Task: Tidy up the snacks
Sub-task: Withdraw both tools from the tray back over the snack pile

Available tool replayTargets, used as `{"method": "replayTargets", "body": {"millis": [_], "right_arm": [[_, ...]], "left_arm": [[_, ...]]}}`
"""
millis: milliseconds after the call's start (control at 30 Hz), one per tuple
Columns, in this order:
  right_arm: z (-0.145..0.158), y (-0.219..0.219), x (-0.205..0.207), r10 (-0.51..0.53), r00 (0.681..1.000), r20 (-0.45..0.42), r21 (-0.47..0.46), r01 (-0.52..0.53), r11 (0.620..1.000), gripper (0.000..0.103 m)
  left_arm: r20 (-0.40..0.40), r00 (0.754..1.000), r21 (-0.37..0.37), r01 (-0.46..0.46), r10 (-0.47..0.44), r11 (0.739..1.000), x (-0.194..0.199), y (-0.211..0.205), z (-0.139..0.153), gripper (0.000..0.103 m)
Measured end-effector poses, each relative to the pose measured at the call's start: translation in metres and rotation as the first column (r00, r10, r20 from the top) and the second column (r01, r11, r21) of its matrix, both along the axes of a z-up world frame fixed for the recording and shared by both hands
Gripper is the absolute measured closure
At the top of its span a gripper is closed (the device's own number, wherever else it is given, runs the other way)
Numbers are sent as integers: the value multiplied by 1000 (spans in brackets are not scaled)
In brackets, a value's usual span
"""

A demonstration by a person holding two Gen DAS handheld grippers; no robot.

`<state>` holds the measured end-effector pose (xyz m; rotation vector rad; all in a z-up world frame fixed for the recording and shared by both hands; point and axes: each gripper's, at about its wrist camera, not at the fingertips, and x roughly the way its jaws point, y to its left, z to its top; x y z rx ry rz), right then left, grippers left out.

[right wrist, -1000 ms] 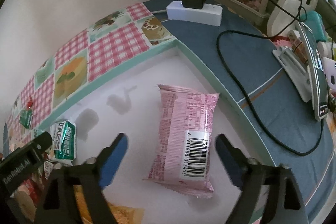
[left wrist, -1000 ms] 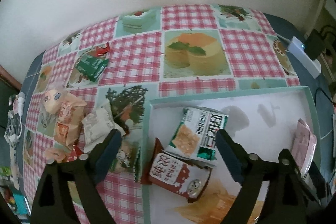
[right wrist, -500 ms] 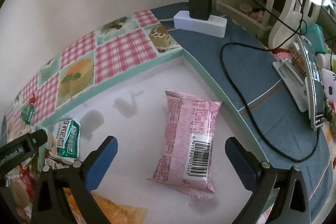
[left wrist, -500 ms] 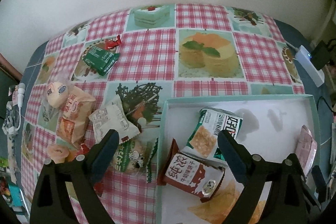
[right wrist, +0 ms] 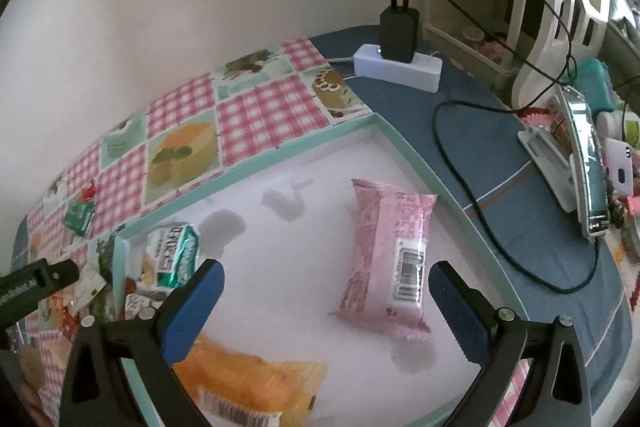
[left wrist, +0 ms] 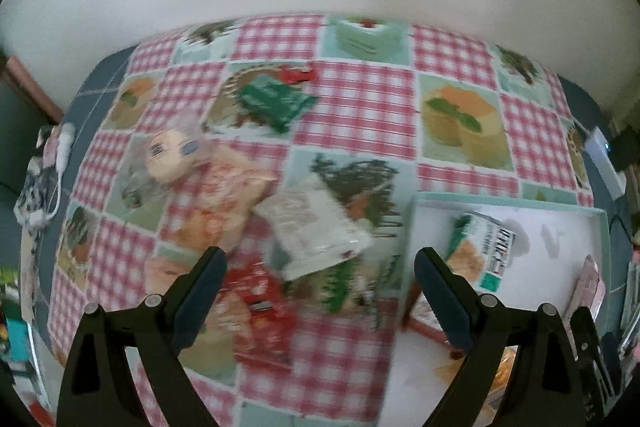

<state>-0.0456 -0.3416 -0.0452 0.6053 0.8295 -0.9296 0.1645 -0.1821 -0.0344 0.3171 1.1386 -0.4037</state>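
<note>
A shallow teal-rimmed tray (right wrist: pixel 256 167) with a white floor holds a pink packet (right wrist: pixel 390 255), a green-and-white cracker packet (right wrist: pixel 176 259) and an orange packet (right wrist: pixel 244 383). My right gripper (right wrist: pixel 324 291) is open and empty above the tray, near the pink packet. My left gripper (left wrist: pixel 318 277) is open and empty over loose snacks left of the tray (left wrist: pixel 504 205): a white packet (left wrist: pixel 316 231), an orange packet (left wrist: pixel 220 203), a red packet (left wrist: pixel 260 303) and a green packet (left wrist: pixel 276 101) farther back. The cracker packet (left wrist: pixel 484 247) shows in the tray.
The table has a pink checked cloth (left wrist: pixel 360 107) against a white wall. A white power strip (right wrist: pixel 400 67) with a black charger and cables (right wrist: pixel 480 187) lies right of the tray. A phone on a stand (right wrist: pixel 584 163) and small clutter are at the far right.
My left gripper has swung left, from over the tray to over the loose snacks on the cloth. My right gripper has drawn back and up from the pink packet.
</note>
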Motion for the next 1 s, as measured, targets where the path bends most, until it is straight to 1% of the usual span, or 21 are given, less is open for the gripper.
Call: {"method": "replayTargets", "body": {"millis": [67, 167, 267, 467, 633, 833, 1000], "right_arm": [[4, 6, 0, 4, 1000, 5, -6, -4, 1000, 0], [12, 16, 2, 12, 1000, -6, -48, -12, 999, 0], [20, 26, 2, 35, 999, 27, -63, -33, 997, 0], [31, 52, 9, 78, 996, 45, -87, -74, 994, 0], [31, 73, 15, 103, 994, 31, -81, -100, 992, 0], [25, 102, 30, 170, 985, 4, -60, -169, 984, 0], [21, 128, 45, 221, 975, 9, -31, -220, 975, 0]], "left_arm": [[-13, 1000, -15, -28, 28, 1000, 7, 14, 3, 8], [-31, 997, -34, -70, 69, 997, 14, 37, 7, 8], [-39, 993, -47, -116, 115, 992, 21, 61, 10, 8], [-38, 987, -39, -157, 156, 987, 25, 100, 12, 8], [-58, 980, -29, -191, 189, 981, 29, 130, 8, 8], [-91, 966, -21, -245, 242, 969, 32, 161, -2, 8], [-84, 959, -9, -274, 272, 962, 34, 182, -6, 8]]}}
